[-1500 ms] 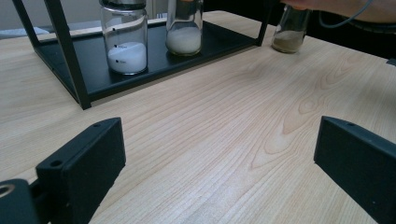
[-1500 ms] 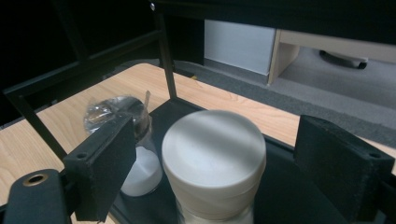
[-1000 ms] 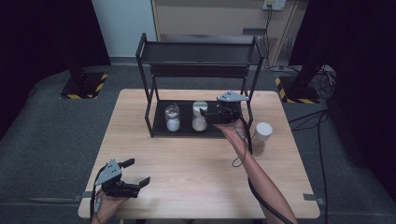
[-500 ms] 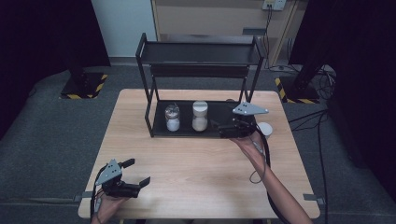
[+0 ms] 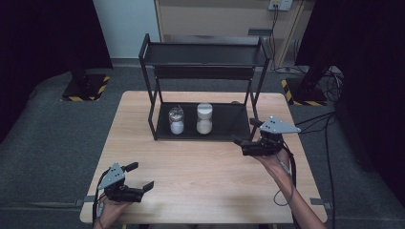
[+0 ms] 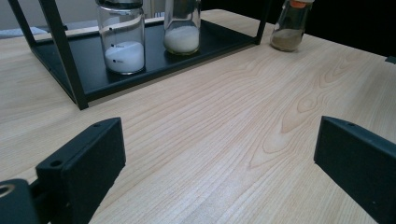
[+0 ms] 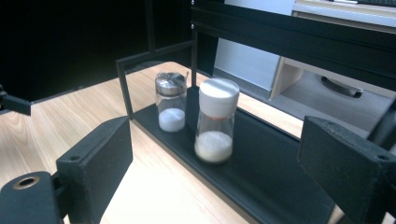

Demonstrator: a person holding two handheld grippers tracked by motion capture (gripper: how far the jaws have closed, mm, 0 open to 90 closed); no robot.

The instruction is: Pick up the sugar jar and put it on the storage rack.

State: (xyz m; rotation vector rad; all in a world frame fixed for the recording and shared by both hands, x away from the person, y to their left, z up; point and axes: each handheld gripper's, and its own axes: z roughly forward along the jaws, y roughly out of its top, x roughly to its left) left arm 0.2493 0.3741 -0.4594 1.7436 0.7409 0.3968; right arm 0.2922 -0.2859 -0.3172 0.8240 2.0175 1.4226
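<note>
Right tool (image 5: 244, 131) off the front right corner of the rack (image 5: 149, 102), pointing in along the bottom shelf, spread wide, jaws just opening further with nothing between them. Straight ahead on that shelf, a white-capped jar (image 7: 215, 122) and, just beside it on the far side, a metal-capped jar (image 7: 171, 101), both upright and apart from each other. Outside the rack by its right front post, standing on the counter (image 5: 200, 176), a third jar of brown spice (image 6: 289, 27), seemingly next in line for the shelf. Left tool (image 5: 141, 175) low over the counter's near left corner, likewise spread and empty, well apart from everything.

To do the next pick well, by the look of it: keep the right tool wide while turning toward the spice jar, come in level, and close on the glass body below the cap rather than on the cap itself. Then lift straight up, mind the rack's post and upper shelf, and set down in the bare stretch of shelf right of the white-capped jar without nudging it.
</note>
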